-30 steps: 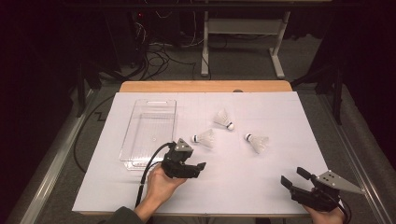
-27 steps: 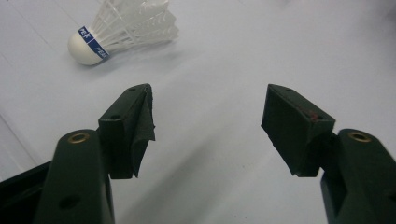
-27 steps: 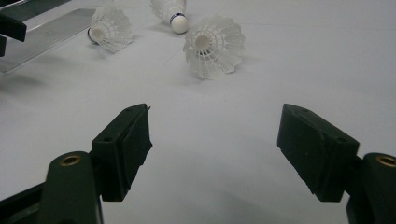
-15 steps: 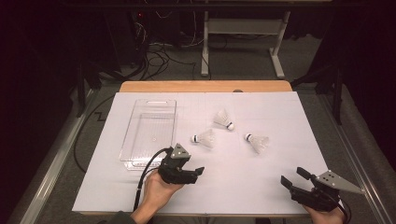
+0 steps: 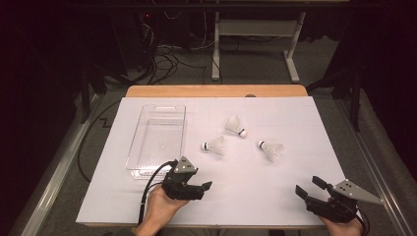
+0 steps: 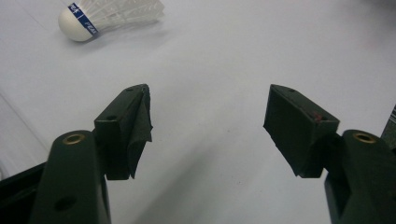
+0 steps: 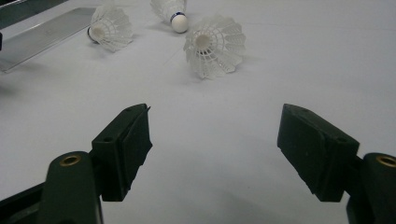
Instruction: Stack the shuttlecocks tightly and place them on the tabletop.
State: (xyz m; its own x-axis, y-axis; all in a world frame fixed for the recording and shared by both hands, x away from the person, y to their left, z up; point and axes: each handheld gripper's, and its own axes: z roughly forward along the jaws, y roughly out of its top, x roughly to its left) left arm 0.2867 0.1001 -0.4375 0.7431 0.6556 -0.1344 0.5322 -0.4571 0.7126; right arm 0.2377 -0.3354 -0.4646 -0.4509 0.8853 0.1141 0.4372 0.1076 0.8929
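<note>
1. In the high view, my left gripper (image 5: 205, 187) is sitting in the lower centre-left of the frame, just below the near end of the tray (image 5: 135, 160).
2. My right gripper (image 5: 307, 188) is resting at the lower right, well apart from the left one.
3. Three shuttlecocks are lying mid-frame, right of the tray: the left shuttlecock (image 5: 214, 146), the upper shuttlecock (image 5: 236, 126) and the right shuttlecock (image 5: 271, 149).
4. Everything is lying on the table (image 5: 275, 187).
</note>
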